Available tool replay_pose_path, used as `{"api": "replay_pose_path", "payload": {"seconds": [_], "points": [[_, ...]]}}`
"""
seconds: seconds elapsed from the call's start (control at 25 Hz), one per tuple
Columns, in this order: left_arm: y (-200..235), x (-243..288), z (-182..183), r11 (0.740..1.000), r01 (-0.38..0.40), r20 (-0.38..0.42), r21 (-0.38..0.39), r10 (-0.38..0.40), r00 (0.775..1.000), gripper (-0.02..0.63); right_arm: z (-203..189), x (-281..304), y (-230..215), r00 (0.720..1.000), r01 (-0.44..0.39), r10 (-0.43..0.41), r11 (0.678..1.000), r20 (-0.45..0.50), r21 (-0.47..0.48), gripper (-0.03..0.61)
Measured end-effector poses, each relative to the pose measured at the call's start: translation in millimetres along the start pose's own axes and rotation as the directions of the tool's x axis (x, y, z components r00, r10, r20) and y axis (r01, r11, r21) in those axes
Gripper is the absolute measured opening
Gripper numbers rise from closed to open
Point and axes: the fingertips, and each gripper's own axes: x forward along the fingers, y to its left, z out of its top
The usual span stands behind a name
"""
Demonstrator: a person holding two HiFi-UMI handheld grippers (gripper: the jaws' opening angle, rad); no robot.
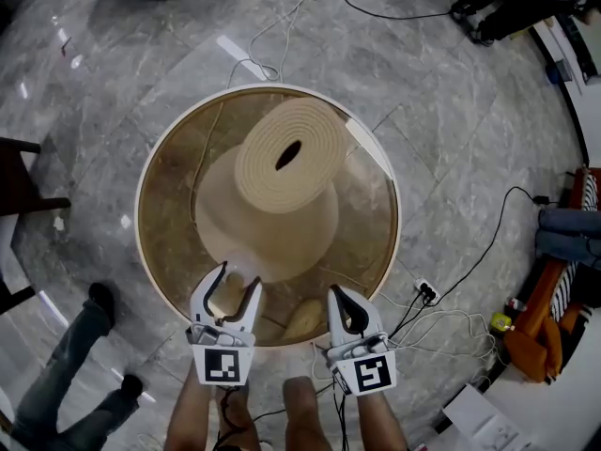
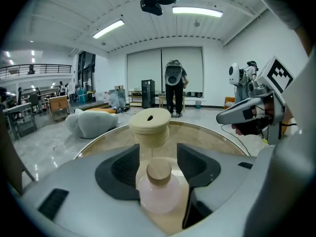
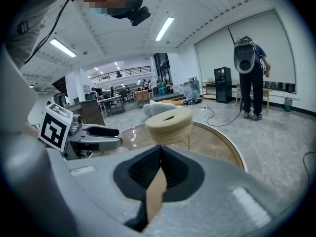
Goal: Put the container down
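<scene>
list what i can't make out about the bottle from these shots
- Base of the bottle, left gripper view: cut off by the left gripper and its own body, so contact with the glass table is unclear.
- Head view: bottle mostly hidden between that gripper's jaws.
- Right gripper view: bottle not seen.

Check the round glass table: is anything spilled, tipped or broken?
Nothing stands out. The pink bottle stands upright, stopper in place, between the open jaws of the left gripper, and the glass tabletop shows no visible spill or break.
</scene>
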Motion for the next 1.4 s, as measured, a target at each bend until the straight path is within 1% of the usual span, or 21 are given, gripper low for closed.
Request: {"api": "replay_pose_path", "payload": {"seconds": [0.08, 0.28, 0.4, 0.48, 0.64, 0.76, 1.0, 1.08, 1.16, 1.28, 1.32, 1.4], "points": [[1, -6, 9, 0.999, -0.013, -0.008, -0.042, 0.013, 1.0, 0.239, 9, -8, -1, 1.0, 0.0, 0.0, 1.0, 0.005, -0.009, 0.0], [5, -20, 55, 0.999, -0.026, 0.035, -0.034, 0.028, 0.999, 0.238, 47, -26, -5, 0.999, 0.008, -0.007, 1.0, 0.042, -0.026, 0.0], [0, -28, 92, 1.0, 0.002, 0.062, -0.008, -0.001, 0.998, 0.238, 80, -37, -5, 0.997, 0.015, -0.012, 0.999, 0.072, -0.042, 0.0], [-4, -36, 122, 1.0, 0.014, 0.086, -0.004, -0.013, 0.996, 0.238, 105, -48, -3, 0.996, 0.015, -0.011, 0.999, 0.086, -0.052, 0.0], [-8, -57, 192, 0.999, 0.021, 0.15, -0.026, -0.017, 0.989, 0.236, 165, -73, 1, 0.991, 0.025, -0.015, 0.997, 0.129, -0.072, 0.0], [-9, -77, 245, 0.999, 0.031, 0.184, -0.019, -0.027, 0.983, 0.231, 212, -95, 0, 0.983, 0.047, -0.031, 0.996, 0.182, -0.082, 0.0], [-7, -118, 340, 1.0, 0.03, 0.241, -0.005, -0.028, 0.97, 0.184, 297, -139, -1, 0.963, 0.077, -0.052, 0.993, 0.266, -0.086, 0.0], [-8, -133, 364, 0.999, 0.041, 0.247, -0.008, -0.038, 0.968, 0.175, 321, -153, 1, 0.959, 0.082, -0.054, 0.992, 0.279, -0.092, 0.0], [-9, -150, 383, 0.999, 0.043, 0.247, 0.01, -0.045, 0.968, 0.17, 346, -167, 6, 0.957, 0.083, -0.053, 0.992, 0.284, -0.097, 0.0], [-6, -172, 408, 0.995, 0.031, 0.25, 0.096, -0.054, 0.967, 0.138, 386, -188, 14, 0.948, 0.09, -0.055, 0.991, 0.315, -0.099, 0.0], [-6, -181, 417, 0.995, 0.029, 0.252, 0.099, -0.053, 0.966, 0.132, 397, -195, 16, 0.944, 0.093, -0.055, 0.99, 0.326, -0.102, 0.0], [-8, -199, 435, 0.996, 0.025, 0.258, 0.081, -0.045, 0.965, 0.12, 417, -210, 23, 0.937, 0.096, -0.054, 0.99, 0.345, -0.107, 0.0]]}}
